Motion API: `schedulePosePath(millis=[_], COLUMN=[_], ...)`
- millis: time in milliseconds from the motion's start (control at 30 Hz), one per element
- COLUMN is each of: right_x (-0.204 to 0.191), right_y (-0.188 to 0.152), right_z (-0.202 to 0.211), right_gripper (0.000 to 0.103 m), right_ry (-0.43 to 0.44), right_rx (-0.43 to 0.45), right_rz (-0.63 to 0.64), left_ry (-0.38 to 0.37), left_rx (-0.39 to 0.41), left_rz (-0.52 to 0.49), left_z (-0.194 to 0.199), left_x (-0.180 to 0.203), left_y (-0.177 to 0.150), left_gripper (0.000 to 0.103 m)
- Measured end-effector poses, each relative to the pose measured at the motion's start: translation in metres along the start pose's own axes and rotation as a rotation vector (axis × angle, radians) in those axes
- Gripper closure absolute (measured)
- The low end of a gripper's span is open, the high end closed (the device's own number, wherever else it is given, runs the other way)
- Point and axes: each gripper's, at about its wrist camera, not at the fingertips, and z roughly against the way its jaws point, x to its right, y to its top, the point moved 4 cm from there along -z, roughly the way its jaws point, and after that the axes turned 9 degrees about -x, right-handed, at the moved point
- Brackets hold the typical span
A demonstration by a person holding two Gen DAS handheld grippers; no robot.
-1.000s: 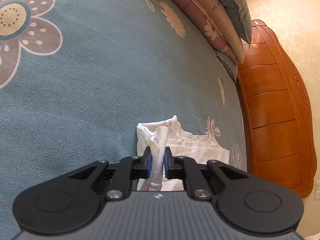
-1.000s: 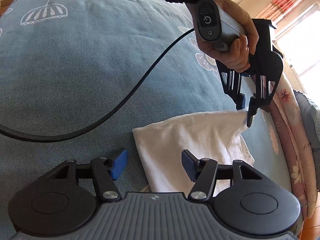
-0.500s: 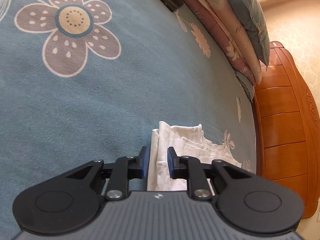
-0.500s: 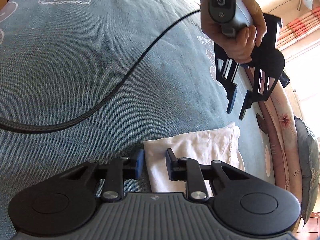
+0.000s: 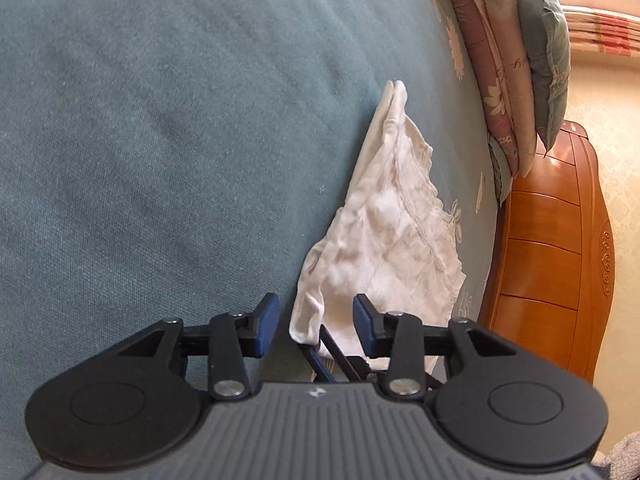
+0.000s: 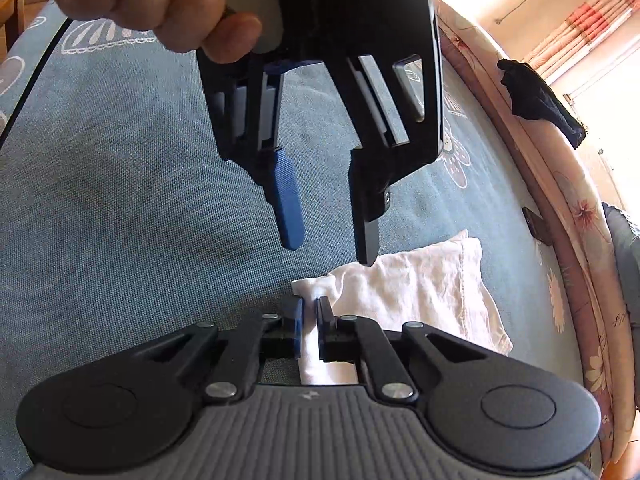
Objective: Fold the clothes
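My right gripper (image 6: 308, 322) pinches the cloth's (image 6: 420, 292) near corner while my left gripper (image 6: 330, 236) hangs above with jaws opening, empty — lift one-handed and the fold could slump apart on the bed (image 6: 120, 200).

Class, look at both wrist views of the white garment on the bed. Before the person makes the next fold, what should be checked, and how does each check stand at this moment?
1. Right gripper has a hold on the white garment: ok, shut on its near corner.
2. Left gripper clear of the cloth: ok, jaws opening, pads not pressing it, though a corner lies between them.
3. The two grippers apart: not ok, the left gripper hangs close above the right one's grasp point.
4. Garment lying flat: not ok, crumpled and bunched in the left wrist view.
5. Space on the bedspread for folding: ok.
6. Layers lined up at the edges: cannot tell.
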Motion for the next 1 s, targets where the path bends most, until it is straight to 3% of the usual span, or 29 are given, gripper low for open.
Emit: schedulePosePath(millis=[200,333,367,433,467,600,733,833,867,900,1000], right_x=[0.006,0.009,0.01,0.012,0.014,0.009,0.002,0.007,0.01,0.012,0.023], right_y=[-0.004,-0.005,-0.006,-0.009,-0.011,-0.017,-0.009,-0.002,-0.001,-0.001,-0.002], right_z=[-0.001,-0.004,-0.004,-0.004,-0.005,-0.017,-0.027,-0.034,-0.036,-0.037,-0.036], right_gripper=[0.097,0.096,0.088,0.063,0.046,0.044,0.033,0.037,0.058,0.087,0.094], right_ry=[0.01,0.004,-0.004,-0.032,-0.048,-0.076,-0.228,-0.239,-0.222,-0.21,-0.16], right_rx=[0.0,-0.006,-0.009,-0.01,-0.014,-0.049,-0.018,-0.041,-0.051,-0.062,-0.07], right_rz=[-0.036,-0.042,-0.048,-0.065,-0.075,-0.079,-0.06,-0.098,-0.114,-0.126,-0.177], left_ry=[-0.024,-0.145,-0.157,-0.164,-0.17,-0.206,-0.221,-0.239,-0.238,-0.226,-0.169], left_rx=[-0.034,-0.05,-0.05,-0.046,-0.047,-0.061,-0.077,-0.089,-0.093,-0.094,-0.075], left_rz=[0.027,0.045,0.046,0.036,0.032,0.026,0.021,0.018,0.01,0.0,-0.045], left_z=[-0.023,-0.037,-0.038,-0.038,-0.037,-0.037,-0.04,-0.042,-0.041,-0.04,-0.037], left_x=[-0.005,-0.004,-0.002,0.0,0.002,0.01,0.017,0.023,0.026,0.028,0.041], left_y=[-0.003,0.005,0.007,0.012,0.013,0.016,0.017,0.018,0.018,0.019,0.026], left_gripper=[0.056,0.057,0.058,0.059,0.059,0.059,0.058,0.057,0.057,0.057,0.057])
